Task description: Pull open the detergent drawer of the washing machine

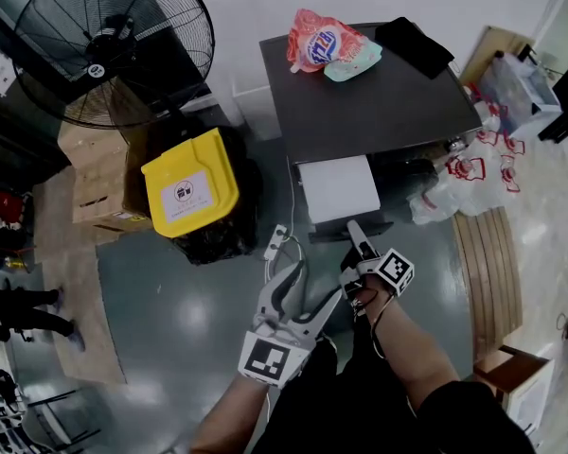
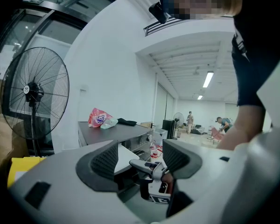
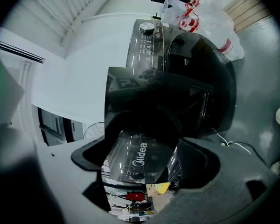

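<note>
Grey floor [image 1: 170, 291] is all round me. The dark washer [image 1: 379, 102] stands in front of me, with a fan [image 1: 114, 45] and a yellow bin [image 1: 191, 183] off to its left. What could go wrong? The drawer [image 1: 339, 187] has a smooth, shiny front, so my right claw [image 1: 357, 237] could slip off it if I tug too fast. I think the drawer is already a long way out, because its white top sticks out from the front of the washer. If I pull much more, it might come right out and drop, or tip down at the front. If I pull to one side and not straight back, it could get stuck. My right claw is closed on the drawer's front. The shiny front fills the gap between its two jaws, one jaw on each side. So the drawer is right in that claw, between the claw and the washer. My left claw [image 1: 312, 287] is open and holds nothing. It hangs just beside the right claw, a bit nearer to me and apart from the drawer. I could bump it with my right claw if I pull back quickly. A white plug strip [image 1: 276, 242] lies on the floor near the washer, and I could trip on it if I step that way.
</note>
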Available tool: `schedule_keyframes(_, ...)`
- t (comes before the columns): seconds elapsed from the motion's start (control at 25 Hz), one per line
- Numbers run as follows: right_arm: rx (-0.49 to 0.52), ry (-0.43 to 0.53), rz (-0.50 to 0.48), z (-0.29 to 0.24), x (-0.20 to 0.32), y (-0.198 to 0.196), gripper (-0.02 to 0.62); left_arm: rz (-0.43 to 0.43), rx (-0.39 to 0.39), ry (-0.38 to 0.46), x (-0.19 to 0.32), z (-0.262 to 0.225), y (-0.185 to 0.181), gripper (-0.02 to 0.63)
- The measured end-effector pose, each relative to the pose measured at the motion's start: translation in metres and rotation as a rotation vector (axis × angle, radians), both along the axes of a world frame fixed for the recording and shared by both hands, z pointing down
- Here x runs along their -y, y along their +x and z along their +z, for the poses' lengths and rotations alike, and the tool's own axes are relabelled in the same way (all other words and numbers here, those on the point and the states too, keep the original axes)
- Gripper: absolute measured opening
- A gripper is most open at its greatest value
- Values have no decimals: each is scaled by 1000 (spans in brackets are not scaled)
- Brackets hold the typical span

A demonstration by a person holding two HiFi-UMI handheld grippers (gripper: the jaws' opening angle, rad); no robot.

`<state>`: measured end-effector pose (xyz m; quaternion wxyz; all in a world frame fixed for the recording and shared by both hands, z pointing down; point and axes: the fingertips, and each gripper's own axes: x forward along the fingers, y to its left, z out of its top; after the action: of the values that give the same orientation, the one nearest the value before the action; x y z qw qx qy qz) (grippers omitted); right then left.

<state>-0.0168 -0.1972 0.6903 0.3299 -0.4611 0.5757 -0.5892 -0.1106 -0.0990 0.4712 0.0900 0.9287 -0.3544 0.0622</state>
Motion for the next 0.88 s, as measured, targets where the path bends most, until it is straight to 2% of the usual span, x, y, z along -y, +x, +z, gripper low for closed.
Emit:
schedule_keyframes(0.2,-22,-37,11,5,-7,2,472,3,-6,4,-1,-1,-3,273)
schedule_keyframes(0.36,-118,14,-87,2,-21,-4,453,5,-11,4,-2,-3,-8,273)
schedule_keyframes(0.44,-189,7,-139,-1,-34,-6,449,7,-16,9,-3,-5,-11,273)
schedule_keyframes(0.56,-351,41,-229,-12,-50,-5,429,17,-21,21,-8,-8,-15,273)
schedule_keyframes(0.64,-503,94,-300,-29,-60,-5,367,21,-28,20,-11,-9,-18,273)
schedule_keyframes(0.76,-771,225,-386,-74,-74,-6,292,25,-45,13,-15,-12,-22,273)
schedule_keyframes(0.88,-1009,395,-428,-134,-85,-13,211,30,-44,14,-18,-14,-23,273)
